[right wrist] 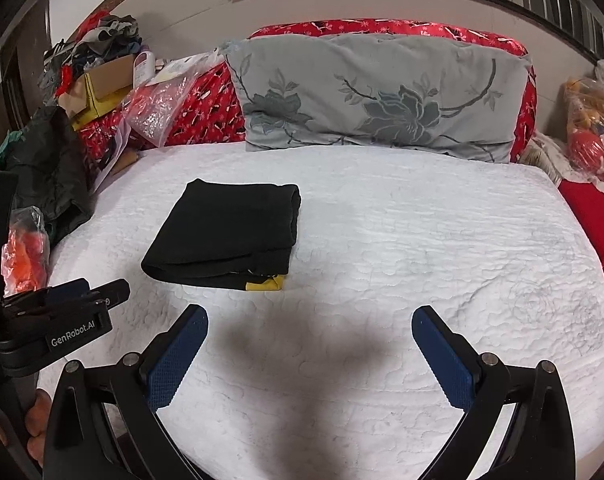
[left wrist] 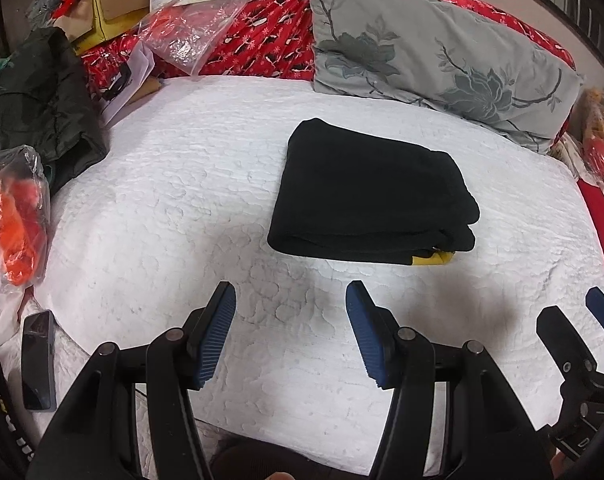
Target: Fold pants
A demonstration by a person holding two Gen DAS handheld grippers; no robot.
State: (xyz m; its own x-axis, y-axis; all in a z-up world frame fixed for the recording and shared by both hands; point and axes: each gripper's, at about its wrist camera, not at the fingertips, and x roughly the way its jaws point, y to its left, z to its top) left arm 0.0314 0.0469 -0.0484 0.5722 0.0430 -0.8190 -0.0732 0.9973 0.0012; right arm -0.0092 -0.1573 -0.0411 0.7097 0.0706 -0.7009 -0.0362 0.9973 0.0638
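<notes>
Black pants (left wrist: 370, 192) lie folded into a compact stack on the white quilted bed (left wrist: 190, 184); a yellow patch shows at the stack's near right corner. In the right wrist view the same pants (right wrist: 226, 232) sit left of centre. My left gripper (left wrist: 291, 292) hovers open over bare quilt, short of the pants, nothing between its blue pads. My right gripper (right wrist: 310, 316) is open too, over bare quilt to the right of the stack. The right gripper's fingers (left wrist: 562, 328) show at the right edge of the left wrist view. The left gripper (right wrist: 82, 292) appears at the left edge of the right wrist view.
A grey flowered pillow (left wrist: 434, 52) leans on a red patterned cushion (left wrist: 262, 32) at the bed's head. Dark green cloth (left wrist: 38, 96), plastic bags (left wrist: 14, 216), a cardboard box (left wrist: 110, 12) and a black phone (left wrist: 38, 360) crowd the left side. Red fabric and bags lie at the right edge.
</notes>
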